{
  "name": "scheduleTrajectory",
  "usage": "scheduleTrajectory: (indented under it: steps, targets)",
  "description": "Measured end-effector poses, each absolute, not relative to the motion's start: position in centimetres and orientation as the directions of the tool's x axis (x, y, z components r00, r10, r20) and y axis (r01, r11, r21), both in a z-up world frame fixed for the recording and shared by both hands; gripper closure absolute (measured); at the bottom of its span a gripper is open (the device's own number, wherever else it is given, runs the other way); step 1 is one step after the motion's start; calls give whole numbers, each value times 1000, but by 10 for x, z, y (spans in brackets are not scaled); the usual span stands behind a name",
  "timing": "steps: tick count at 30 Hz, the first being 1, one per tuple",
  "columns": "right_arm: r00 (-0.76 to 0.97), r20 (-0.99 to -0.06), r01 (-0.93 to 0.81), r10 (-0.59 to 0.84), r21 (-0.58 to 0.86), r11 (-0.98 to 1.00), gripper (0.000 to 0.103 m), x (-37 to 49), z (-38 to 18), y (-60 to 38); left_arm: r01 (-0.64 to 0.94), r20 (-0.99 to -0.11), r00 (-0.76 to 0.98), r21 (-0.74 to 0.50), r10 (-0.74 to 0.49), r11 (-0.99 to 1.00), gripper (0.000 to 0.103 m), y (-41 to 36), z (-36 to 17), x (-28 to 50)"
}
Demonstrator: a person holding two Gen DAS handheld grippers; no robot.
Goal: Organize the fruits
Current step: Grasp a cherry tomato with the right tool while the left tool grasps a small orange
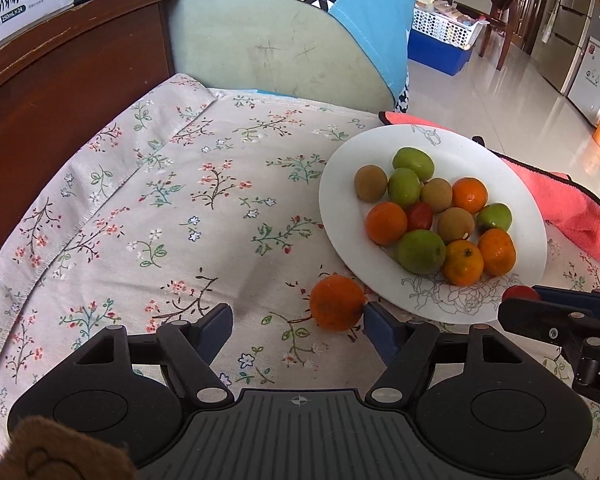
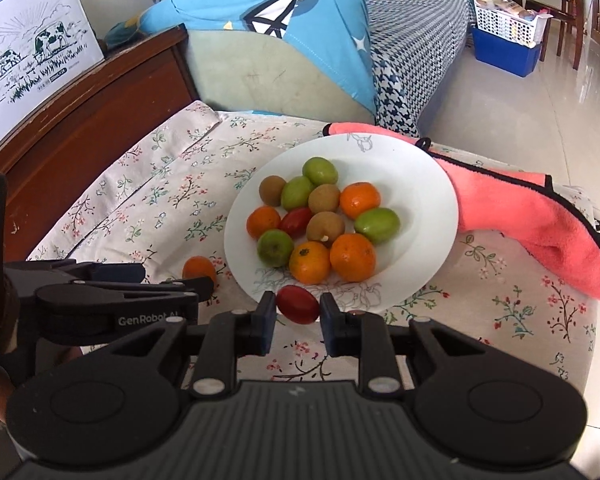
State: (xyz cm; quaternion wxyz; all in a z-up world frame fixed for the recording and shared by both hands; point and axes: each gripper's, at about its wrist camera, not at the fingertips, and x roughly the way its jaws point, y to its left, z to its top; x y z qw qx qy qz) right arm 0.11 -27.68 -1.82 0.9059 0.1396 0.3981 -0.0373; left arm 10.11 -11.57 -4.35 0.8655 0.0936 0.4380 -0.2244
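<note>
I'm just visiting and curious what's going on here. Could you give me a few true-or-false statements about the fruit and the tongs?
1. The right tongs grip a small red tomato. True.
2. The left tongs are clamped on an orange. False: they are open, the orange off to one side beside one finger.
3. Every orange is on the plate. False: one lies on the flowered cloth.
4. A pink towel lies beside the plate. True.

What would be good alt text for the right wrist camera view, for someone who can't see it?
The right gripper holds a small red tomato between its fingers, just above the near rim of a white plate piled with oranges, green fruits and brown fruits. One loose orange lies on the floral cloth left of the plate, behind the left gripper.
</note>
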Motion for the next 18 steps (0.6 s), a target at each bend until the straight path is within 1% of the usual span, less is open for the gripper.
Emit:
scheduleTrajectory:
  steps: [5,8,12,15,16,18]
  targets:
    - [679,-733,193,38,228,954,79,0,-17,-280,488,-781,520,-61,-346,871,31,-117,-42,101]
    - [679,-733,195,35,227,954,79,0,-17,-280,498,-781,524,-43,-340,866,31,-121,-44,100]
    - [681,-731,196,36,230,953,79,0,-16,-280,484,-787,514,-62,-341,873,48,-119,-52,104]
    - [682,-731,198,37,233,952,79,0,-16,-281,484,-776,523,-72,-354,872,71,-116,-52,105]
    - [682,-730,199,37,234,952,79,0,-16,-281,482,-776,519,-82,-359,873,76,-115,-51,106]
    - [683,-729,201,40,240,950,79,0,-15,-282,471,-772,516,-104,-370,876,76,-112,-50,107]
